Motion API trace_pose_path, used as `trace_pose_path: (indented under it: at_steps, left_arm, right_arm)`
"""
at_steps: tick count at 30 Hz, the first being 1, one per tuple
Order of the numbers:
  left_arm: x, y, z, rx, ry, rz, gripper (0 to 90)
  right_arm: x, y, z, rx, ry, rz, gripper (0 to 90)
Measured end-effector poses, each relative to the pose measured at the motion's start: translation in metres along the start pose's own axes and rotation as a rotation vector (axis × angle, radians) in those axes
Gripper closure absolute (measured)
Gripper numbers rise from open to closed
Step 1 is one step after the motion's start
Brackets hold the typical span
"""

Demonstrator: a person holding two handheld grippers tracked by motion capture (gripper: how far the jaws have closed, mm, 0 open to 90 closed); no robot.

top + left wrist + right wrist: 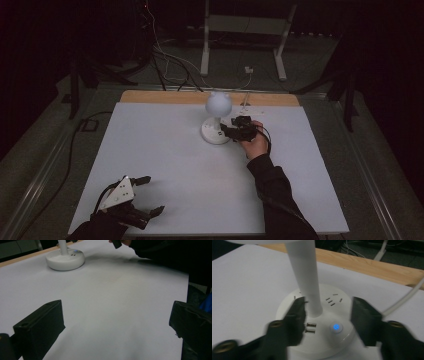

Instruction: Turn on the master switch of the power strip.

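- Nearest the person, the left gripper (150,196) rests low on the white table sheet (165,165), its two black jaws spread wide apart with bare sheet between them and a grey three-cornered plate on its top
- In the left gripper view the same released jaws frame plain white surface; far ahead of them and a little to the left stands the round base of the lamp (65,259)
- Farther out, a dark sleeve (277,195) runs up to the right hand (256,145), which holds the right gripper (227,131) at the foot of the white desk lamp with a round plastic base, a slim upright stem and a ball-shaped head (218,105)
- The right gripper's jaws (327,315) stand open over the near part of that base, one on each side of the stem (305,277); the left-hand jaw in the right gripper view lies just beside the stem, though I cannot tell whether it touches, and the other jaw stands clear of it
- Between those jaws, on the base, sit two small USB sockets (310,328) and a round button glowing blue (336,327); sets of plug slots (333,301) lie just beyond
- A white cable (404,300) leaves to the right of the jaws
- Beyond the lamp runs the bare wooden table edge (165,97)
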State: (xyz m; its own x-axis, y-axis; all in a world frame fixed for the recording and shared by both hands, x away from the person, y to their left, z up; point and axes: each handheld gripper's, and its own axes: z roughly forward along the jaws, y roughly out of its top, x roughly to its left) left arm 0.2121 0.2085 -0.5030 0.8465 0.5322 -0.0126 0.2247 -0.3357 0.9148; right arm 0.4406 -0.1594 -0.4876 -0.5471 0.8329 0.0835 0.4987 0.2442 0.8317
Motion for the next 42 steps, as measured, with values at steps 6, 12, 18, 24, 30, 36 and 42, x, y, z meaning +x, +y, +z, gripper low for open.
trace_pose_path:
  at_steps: [6,12,18,24,30,36,42]
  left_arm:
    - [-0.001,0.000,0.000,0.003,0.001,0.002,0.3]
    - [0.000,0.000,0.001,0.003,0.000,-0.001,0.2]
    - [0.000,0.000,0.000,0.002,0.000,-0.002,0.2]
    - [0.000,0.000,0.000,0.002,-0.002,-0.001,0.2]
    - [0.000,0.000,0.000,0.001,-0.002,-0.001,0.2]
    - [0.000,0.000,0.001,0.001,-0.004,-0.001,0.3]
    - [0.000,0.001,0.001,-0.001,-0.005,-0.003,0.3]
  right_arm:
    - [0.001,-0.002,-0.006,0.015,0.024,0.008,23.7]
    - [0.003,-0.001,-0.017,-0.005,0.121,-0.005,9.9]
    - [0.008,0.003,-0.025,-0.005,0.199,-0.042,0.0]
    - [0.014,0.009,-0.037,0.013,0.246,-0.049,0.0]
    - [0.019,0.009,-0.050,0.018,0.262,-0.066,0.0]
    - [0.020,0.001,-0.062,0.033,0.295,-0.077,0.0]
    - [0.021,-0.010,-0.076,0.036,0.322,-0.082,0.0]
